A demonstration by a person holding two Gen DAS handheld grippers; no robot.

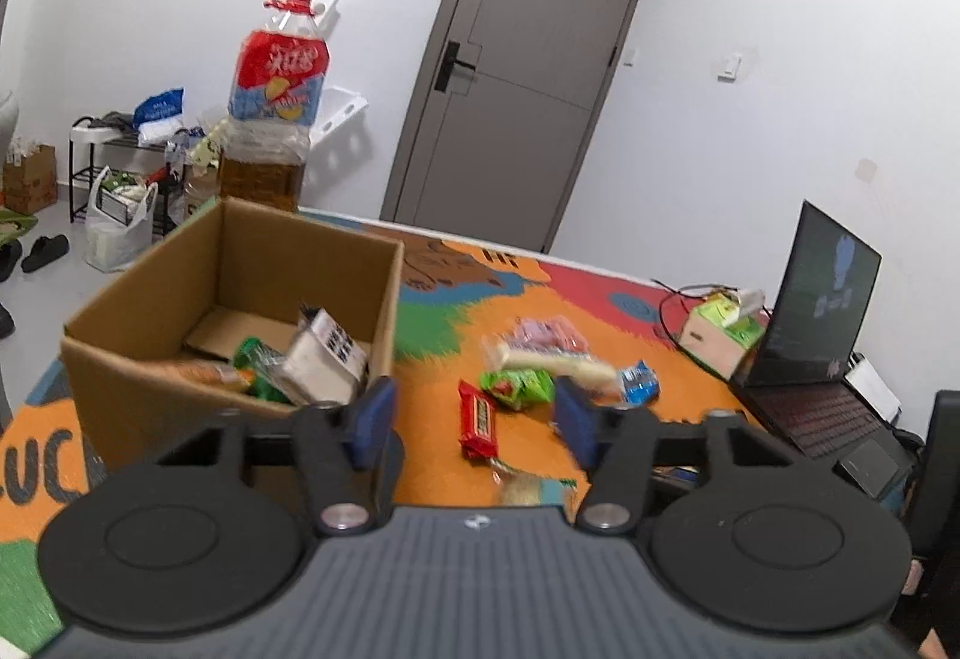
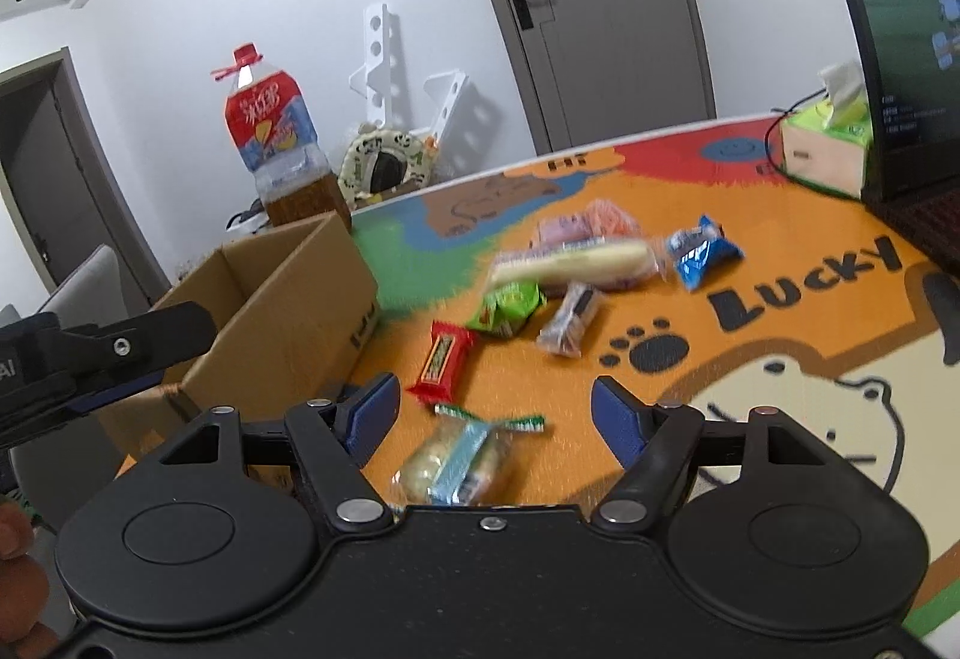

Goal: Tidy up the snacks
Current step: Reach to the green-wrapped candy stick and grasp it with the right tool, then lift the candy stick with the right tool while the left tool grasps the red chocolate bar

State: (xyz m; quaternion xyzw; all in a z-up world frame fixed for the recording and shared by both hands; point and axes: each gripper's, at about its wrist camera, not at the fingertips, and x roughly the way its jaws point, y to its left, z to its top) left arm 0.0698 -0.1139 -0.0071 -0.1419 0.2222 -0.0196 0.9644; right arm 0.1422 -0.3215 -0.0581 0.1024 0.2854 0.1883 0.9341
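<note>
A: Checked the left gripper (image 1: 474, 419) and right gripper (image 2: 495, 416)? Both spread apart, gripping nothing.

B: Yep. Spotted loose snacks (image 2: 441, 362) scattered on the mat (image 2: 780, 347), a few already inside the cardboard box (image 1: 150, 359).

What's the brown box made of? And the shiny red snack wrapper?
The brown box looks like matte corrugated cardboard: plain tan walls with folded flaps showing inside. The red snack wrapper seems to be glossy plastic film, judging by its sheen and crimped ends, though it's blurry.
</note>
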